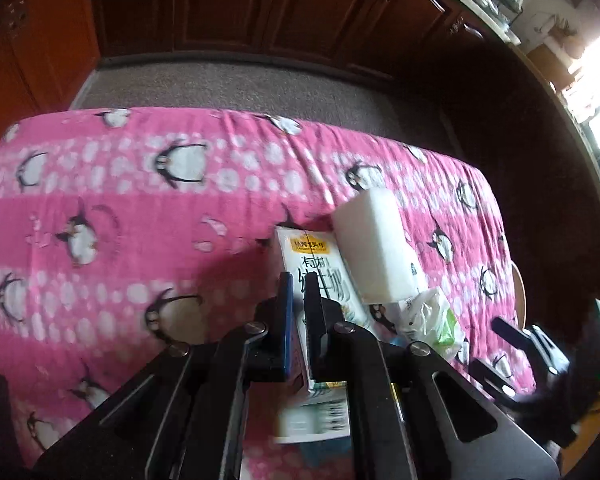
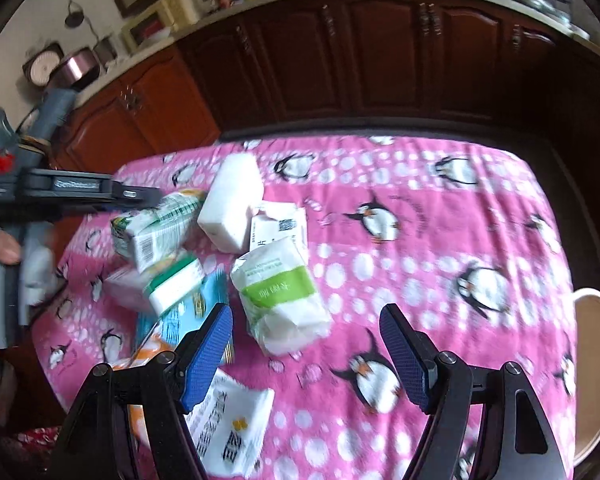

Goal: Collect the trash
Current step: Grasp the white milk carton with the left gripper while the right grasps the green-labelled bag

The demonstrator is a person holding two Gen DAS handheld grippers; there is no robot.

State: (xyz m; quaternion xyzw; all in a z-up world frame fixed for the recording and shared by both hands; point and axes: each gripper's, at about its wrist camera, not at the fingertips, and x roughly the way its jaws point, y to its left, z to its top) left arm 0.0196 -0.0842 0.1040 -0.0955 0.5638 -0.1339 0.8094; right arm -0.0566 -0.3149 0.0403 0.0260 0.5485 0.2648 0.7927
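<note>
My left gripper point(image 1: 298, 284) is shut on a white and green milk carton point(image 1: 320, 276), held just above the pink penguin cloth point(image 1: 140, 216). The carton also shows in the right wrist view point(image 2: 160, 224), under the left gripper's dark body point(image 2: 80, 192). A white foam block point(image 1: 374, 248) leans beside it, also in the right wrist view point(image 2: 234, 206). My right gripper point(image 2: 306, 326) is open and empty above the cloth, next to a green-labelled tissue pack point(image 2: 280, 296). More cartons point(image 2: 172, 284), a blue box point(image 2: 184, 320) and a white wrapper point(image 2: 230, 428) lie in the heap at left.
A beige bin rim point(image 2: 598, 364) stands at the table's right edge. Dark wooden cabinets point(image 2: 380, 56) run behind the table, with kitchen items on the counter point(image 2: 148, 28). The cloth's right half point(image 2: 440, 220) holds no items.
</note>
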